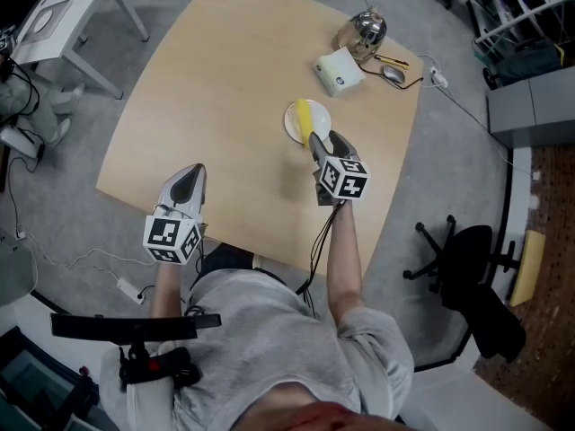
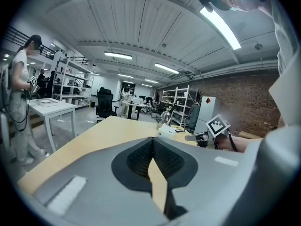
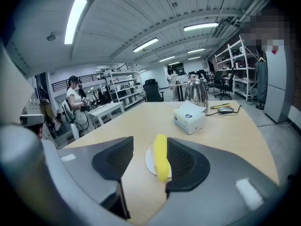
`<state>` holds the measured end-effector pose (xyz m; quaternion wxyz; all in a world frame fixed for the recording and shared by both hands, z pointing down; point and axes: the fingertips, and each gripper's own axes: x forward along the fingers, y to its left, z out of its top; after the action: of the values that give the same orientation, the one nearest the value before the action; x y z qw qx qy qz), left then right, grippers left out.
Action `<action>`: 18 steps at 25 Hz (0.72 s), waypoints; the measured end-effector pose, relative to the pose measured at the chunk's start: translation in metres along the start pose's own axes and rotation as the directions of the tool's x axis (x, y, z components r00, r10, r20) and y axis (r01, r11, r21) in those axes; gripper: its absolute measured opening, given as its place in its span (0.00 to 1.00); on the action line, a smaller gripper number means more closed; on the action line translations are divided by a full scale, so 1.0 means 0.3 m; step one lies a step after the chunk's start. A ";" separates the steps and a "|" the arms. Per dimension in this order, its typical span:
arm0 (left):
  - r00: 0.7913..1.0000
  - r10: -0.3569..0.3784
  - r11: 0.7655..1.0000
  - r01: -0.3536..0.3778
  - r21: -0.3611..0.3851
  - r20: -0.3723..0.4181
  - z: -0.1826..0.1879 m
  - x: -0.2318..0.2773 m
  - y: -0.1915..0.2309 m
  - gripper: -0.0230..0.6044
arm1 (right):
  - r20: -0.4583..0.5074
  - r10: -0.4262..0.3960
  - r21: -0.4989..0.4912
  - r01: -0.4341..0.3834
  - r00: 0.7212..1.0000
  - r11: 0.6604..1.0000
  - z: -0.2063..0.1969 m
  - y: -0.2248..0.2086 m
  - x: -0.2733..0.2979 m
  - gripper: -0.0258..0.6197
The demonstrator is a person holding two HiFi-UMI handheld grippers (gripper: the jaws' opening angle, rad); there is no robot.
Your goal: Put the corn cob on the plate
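A yellow corn cob [image 1: 307,118] lies on a small white plate [image 1: 295,126] near the middle of the wooden table [image 1: 207,88]. My right gripper [image 1: 323,142] sits just behind the plate and is open. In the right gripper view the corn cob [image 3: 161,157] lies between the spread jaws, close to the right pad [image 3: 181,158], with its near end over the rim of the plate [image 3: 149,163]. My left gripper [image 1: 190,176] hovers at the table's near edge, shut and empty. Its pads [image 2: 141,158] meet at the tip.
A white tissue box [image 1: 340,70], a steel kettle [image 1: 364,30] and a mouse [image 1: 393,74] sit at the table's far right corner. A black office chair [image 1: 472,272] stands to the right. A white side table [image 1: 63,12] and a person [image 3: 75,105] are at the left.
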<state>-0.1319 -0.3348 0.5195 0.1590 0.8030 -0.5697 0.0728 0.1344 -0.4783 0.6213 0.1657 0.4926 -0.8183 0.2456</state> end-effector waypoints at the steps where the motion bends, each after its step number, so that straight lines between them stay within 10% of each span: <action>1: 1.000 -0.007 1.000 0.007 0.004 0.003 0.006 -0.002 -0.007 0.07 | 0.013 -0.004 0.001 0.004 1.000 1.000 0.007 0.005 -0.024 0.39; 18: 0.994 -0.093 0.994 0.090 0.061 0.053 0.059 -0.106 -0.184 0.07 | 0.225 -0.081 0.021 0.078 0.971 0.997 0.041 0.058 -0.496 0.30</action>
<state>-0.0920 -0.2957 0.4838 0.1227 0.8344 -0.5340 0.0593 0.1871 -0.3706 0.5306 0.0784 0.5505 -0.8100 0.1863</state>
